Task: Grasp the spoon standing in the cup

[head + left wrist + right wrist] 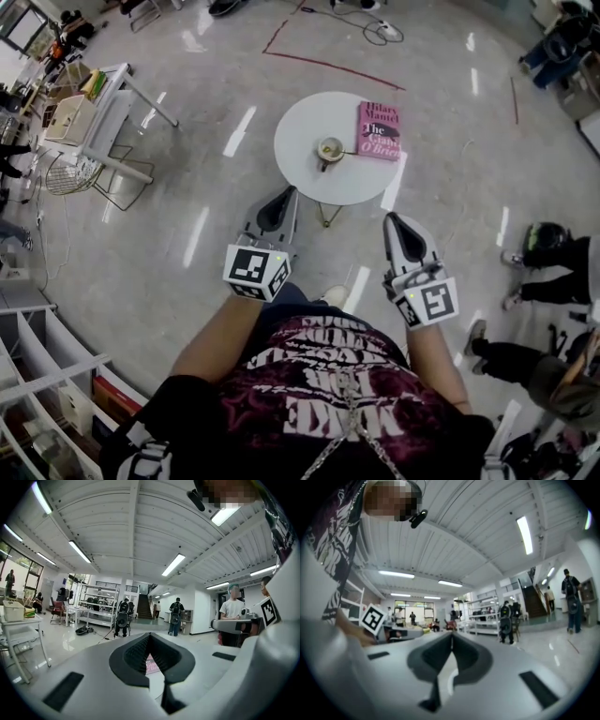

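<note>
A small cup (329, 149) stands near the middle of a round white table (305, 173), with a thin spoon handle (344, 152) leaning out to its right. A pink book (379, 130) lies just right of the cup. Both grippers are held above the floor, short of the table. My left gripper (284, 194) is near the table's front left edge with its jaws together and nothing in them. My right gripper (390, 218) is below the table's front right edge, also shut and empty. In the left gripper view a strip of the pink book (151, 664) shows through the jaw hollow.
A white desk with boxes (90, 111) and a wire basket (69, 174) stand at the left. Shelves (37, 375) fill the lower left. Seated people's legs (539, 281) and a dark helmet (546, 235) are at the right. Red tape (328, 64) and cables (380, 28) lie beyond the table.
</note>
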Demonstrator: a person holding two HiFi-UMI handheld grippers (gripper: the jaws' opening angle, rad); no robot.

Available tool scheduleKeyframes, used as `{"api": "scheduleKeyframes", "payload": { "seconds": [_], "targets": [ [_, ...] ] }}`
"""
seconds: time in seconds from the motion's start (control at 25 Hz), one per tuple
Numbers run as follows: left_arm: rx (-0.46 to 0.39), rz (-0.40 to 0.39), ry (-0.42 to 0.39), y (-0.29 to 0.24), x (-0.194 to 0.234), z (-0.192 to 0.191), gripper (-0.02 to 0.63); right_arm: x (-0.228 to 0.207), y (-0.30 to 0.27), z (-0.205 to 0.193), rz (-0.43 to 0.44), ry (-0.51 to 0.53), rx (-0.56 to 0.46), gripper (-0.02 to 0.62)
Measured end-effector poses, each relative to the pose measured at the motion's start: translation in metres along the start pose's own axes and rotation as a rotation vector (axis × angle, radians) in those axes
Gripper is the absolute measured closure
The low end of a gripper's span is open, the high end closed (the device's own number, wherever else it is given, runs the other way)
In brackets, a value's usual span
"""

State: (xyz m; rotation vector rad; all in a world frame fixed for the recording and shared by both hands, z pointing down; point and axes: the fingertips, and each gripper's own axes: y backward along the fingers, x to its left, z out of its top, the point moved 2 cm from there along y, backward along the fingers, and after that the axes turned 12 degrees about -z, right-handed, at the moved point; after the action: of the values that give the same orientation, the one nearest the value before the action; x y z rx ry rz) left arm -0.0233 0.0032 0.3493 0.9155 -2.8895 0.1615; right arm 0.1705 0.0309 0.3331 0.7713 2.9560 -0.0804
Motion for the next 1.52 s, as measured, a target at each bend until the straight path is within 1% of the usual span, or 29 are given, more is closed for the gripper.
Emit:
{"api": "scheduleKeyframes", "payload": {
  "seconds": [0.2, 0.4, 0.52, 0.72, 1.0, 1.16, 1.32, 1.52],
  "targets": [
    [0.002, 0.027, -0.003, 0.004, -0.005, 0.0, 0.581, -0.001, -0.001, 0.0, 0.03, -0.005, 0.009, 0.563],
    [-0.007, 0.056, 0.018, 0.008, 0.005, 0.002, 0.581, -0.003, -0.007, 0.0, 0.033, -0.012, 0.005, 0.563],
    [-0.002, 0.064, 0.006, 0.008, 0.012, 0.005, 0.581, -0.003, -0.011, -0.002, 0.027, -0.021, 0.004, 0.563],
    [0.008, 0.034, -0.018, -0.001, 0.019, 0.008, 0.581, -0.005, -0.021, -0.001, 0.0, -0.027, -0.01, 0.563],
    [0.01, -0.016, -0.024, -0.033, 0.034, 0.014, 0.581, -0.014, -0.041, 0.0, -0.033, -0.022, 0.001, 0.563],
    [0.022, -0.047, -0.013, -0.052, 0.045, 0.01, 0.581, -0.02, -0.055, -0.004, -0.058, -0.02, 0.014, 0.563],
    [0.012, -0.067, 0.031, -0.067, 0.056, 0.01, 0.581, -0.029, -0.069, -0.004, -0.081, -0.014, 0.021, 0.563],
    [0.005, -0.08, 0.021, -0.086, 0.075, 0.014, 0.581, -0.035, -0.092, -0.002, -0.093, -0.004, 0.017, 0.563]
  ]
}}
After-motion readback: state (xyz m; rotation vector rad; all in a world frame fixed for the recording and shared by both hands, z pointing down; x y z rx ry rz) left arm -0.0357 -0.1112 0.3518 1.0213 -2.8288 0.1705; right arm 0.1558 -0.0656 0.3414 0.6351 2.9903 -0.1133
